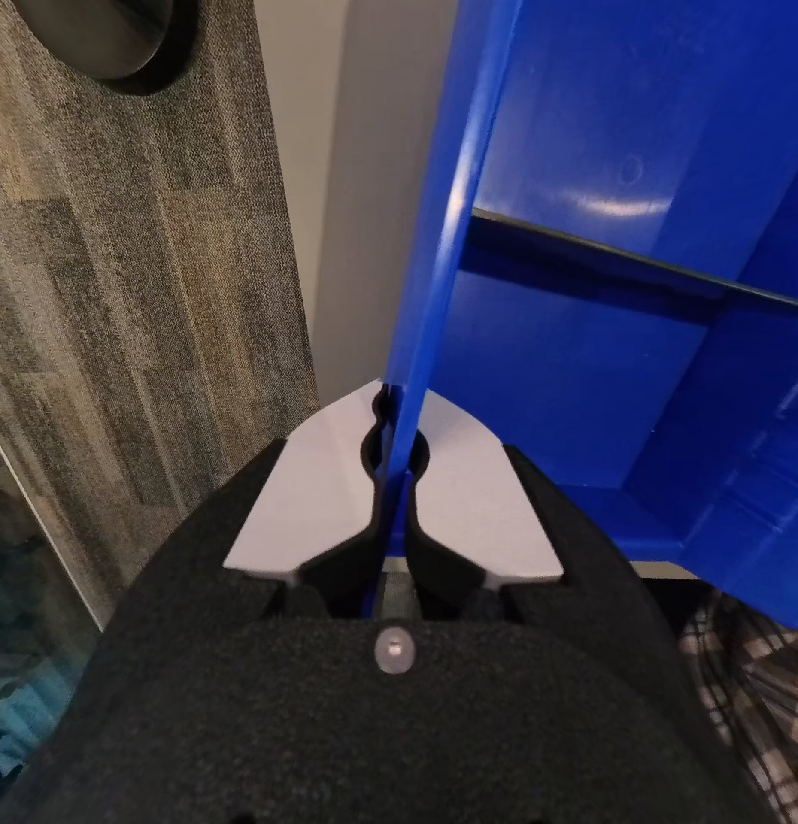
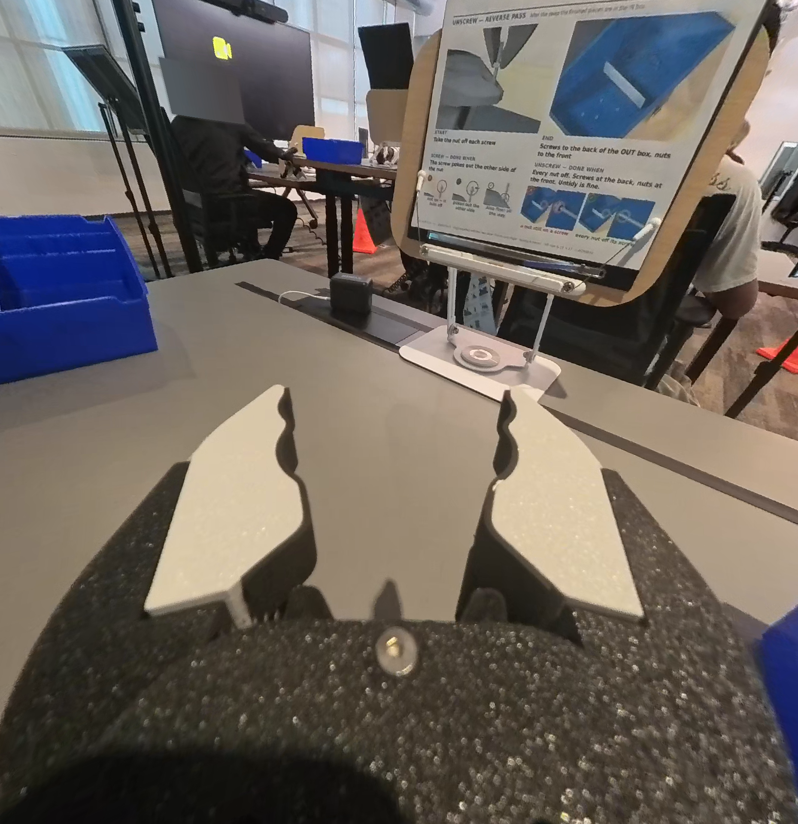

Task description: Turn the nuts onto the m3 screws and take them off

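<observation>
Gripping blue bin [image 1: 588,312] wall edge-on, left gripper [image 1: 394,428] jaws closed

the blue bin [image 1: 611,356] clamped by its wall in the left gripper [image 1: 394,428] ran off the top and right edges, so its full shape could not be told. no nuts or screws could be made out. a second blue bin [image 2: 62,303] near the table's [image 2: 388,446] left edge was cut by the frame. a blue corner [image 2: 785,695] at the right edge stayed unidentifiable.

Right gripper [image 2: 394,439] fingers spread above grey table [image 2: 236,356].
</observation>
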`<state>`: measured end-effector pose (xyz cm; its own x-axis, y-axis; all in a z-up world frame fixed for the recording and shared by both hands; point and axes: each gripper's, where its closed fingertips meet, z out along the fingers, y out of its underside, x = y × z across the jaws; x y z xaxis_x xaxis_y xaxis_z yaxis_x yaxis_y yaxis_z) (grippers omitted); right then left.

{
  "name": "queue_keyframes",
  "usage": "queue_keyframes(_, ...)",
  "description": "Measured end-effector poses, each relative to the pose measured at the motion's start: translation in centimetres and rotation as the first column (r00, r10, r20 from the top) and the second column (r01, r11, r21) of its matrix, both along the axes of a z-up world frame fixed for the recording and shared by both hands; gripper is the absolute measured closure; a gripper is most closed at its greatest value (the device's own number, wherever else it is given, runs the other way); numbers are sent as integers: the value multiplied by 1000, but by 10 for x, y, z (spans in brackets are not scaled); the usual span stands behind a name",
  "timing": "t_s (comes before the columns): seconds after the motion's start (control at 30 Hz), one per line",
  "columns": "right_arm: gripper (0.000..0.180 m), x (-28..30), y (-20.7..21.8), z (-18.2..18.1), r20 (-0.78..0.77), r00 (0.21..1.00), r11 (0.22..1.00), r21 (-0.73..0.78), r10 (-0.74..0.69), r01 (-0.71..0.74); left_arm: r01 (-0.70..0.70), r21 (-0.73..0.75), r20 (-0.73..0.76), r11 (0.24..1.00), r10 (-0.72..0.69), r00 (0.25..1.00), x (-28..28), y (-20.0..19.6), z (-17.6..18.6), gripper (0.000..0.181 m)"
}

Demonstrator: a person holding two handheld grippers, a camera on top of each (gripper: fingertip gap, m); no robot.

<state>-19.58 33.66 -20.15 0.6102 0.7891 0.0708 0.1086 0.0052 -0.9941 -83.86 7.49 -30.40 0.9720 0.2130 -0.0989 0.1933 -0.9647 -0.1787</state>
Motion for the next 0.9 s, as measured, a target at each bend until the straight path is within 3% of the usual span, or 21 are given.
queue_keyframes(0.3,92,7,0,-5,-20,1000,1000,-8,0,0,14,20,-98,1000,-12,995,2,5,17,176)
queue_keyframes(0.73,93,10,-1,-5,-30,1000,1000,-6,4,-4,15,12,-118,1000,-13,993,6,3,14,176)
queue_keyframes(0.9,93,8,-2,-8,-30,1000,1000,-14,9,-9,-10,22,-12,1000,10,1000,5,2,-3,176)
